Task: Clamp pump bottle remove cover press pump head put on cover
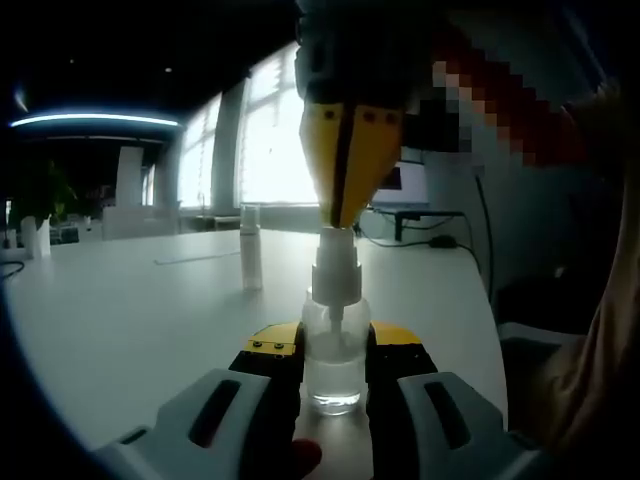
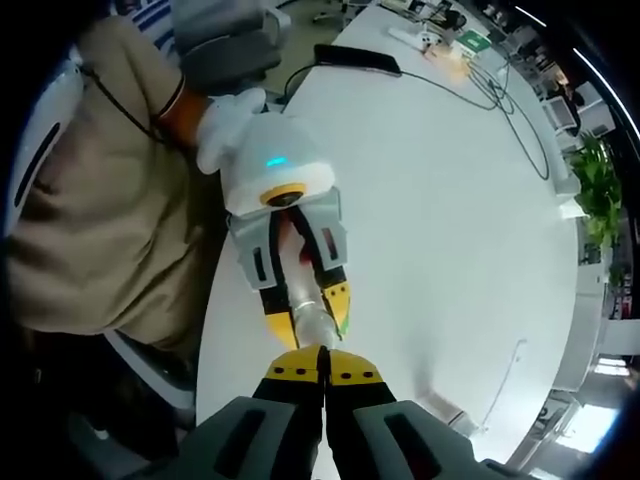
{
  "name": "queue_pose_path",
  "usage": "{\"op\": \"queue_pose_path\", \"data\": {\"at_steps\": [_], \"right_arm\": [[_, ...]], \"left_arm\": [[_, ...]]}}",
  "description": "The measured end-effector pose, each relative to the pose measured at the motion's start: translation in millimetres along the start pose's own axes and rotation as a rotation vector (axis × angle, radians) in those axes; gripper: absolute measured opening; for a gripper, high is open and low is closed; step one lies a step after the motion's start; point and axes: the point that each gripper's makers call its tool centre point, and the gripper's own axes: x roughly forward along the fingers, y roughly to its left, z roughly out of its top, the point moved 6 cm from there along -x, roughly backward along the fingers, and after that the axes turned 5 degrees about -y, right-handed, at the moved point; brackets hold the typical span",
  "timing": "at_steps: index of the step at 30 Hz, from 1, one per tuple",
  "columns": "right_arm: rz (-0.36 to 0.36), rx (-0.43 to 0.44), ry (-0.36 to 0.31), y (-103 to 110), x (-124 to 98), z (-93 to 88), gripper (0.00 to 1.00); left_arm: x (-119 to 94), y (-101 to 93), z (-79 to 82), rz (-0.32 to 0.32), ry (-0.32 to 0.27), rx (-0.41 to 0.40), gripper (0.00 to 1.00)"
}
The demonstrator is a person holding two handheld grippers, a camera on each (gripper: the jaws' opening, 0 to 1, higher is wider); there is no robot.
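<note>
**Mia:** What is going on with the pump bottle [image 1: 334, 350]?

**Ben:** It stands upright on the white desk [image 1: 130, 320], near the desk's edge. The left gripper [image 1: 334, 372] hugs it low down. Its fingers [image 1: 272, 350] are partly open, just as wide as the bottle, and they press on both sides of it.

**Mia:** And the other one?

**Ben:** The right gripper [image 1: 342, 205] comes down from above the bottle. Its yellow fingers look pinched together, with almost no gap. The tips sit right on top of the pump head [image 1: 335, 262]. I think they touch it, but I cannot be sure. They do not hold anything.

**Mia:** So which step is this?

**Ben:** I think it is the press step. The head is bare. A tall white thing [image 1: 250, 258] stands further back on the desk, behind the bottle. It might be the cover, but it is too small to tell.

**Mia:** How do you press it well?

**Ben:** Push straight down, right in the middle of the head. If you push at a slant, the tips could slip off or tip the bottle. The left one should hold tight so the bottle does not slide.

**Mia:** Can we see it from the other side?

**Ben:** Yes. In the right gripper view, the closed tips [image 2: 322, 372] hang right over the bottle [image 2: 312, 322], with the left gripper [image 2: 305, 312] around it.
</note>
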Motion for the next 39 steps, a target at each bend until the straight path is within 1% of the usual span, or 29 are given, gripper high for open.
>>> {"op": "queue_pose_path", "data": {"at_steps": [7,17,20,28,39], "right_arm": [[-0.014,-0.007,-0.020,0.8,-2.9,0.3,0.00],[-0.011,-0.017,-0.014,0.1,-2.7,1.0,0.00],[-0.013,-0.001,-0.018,-0.7,-2.7,0.6,0.00],[-0.020,0.004,-0.032,-2.5,-2.7,-0.3,0.00],[-0.014,0.008,-0.025,-1.3,-2.6,0.1,0.00]], "left_arm": [[0.2,-0.2,0.2,-0.002,0.000,-0.004,0.15],[0.5,0.2,0.1,-0.001,0.000,-0.009,0.15],[0.6,0.3,0.0,-0.001,0.000,-0.013,0.15],[0.5,0.8,-0.2,0.002,0.000,-0.014,0.15],[0.2,0.8,-0.1,0.001,0.001,-0.009,0.15]]}}
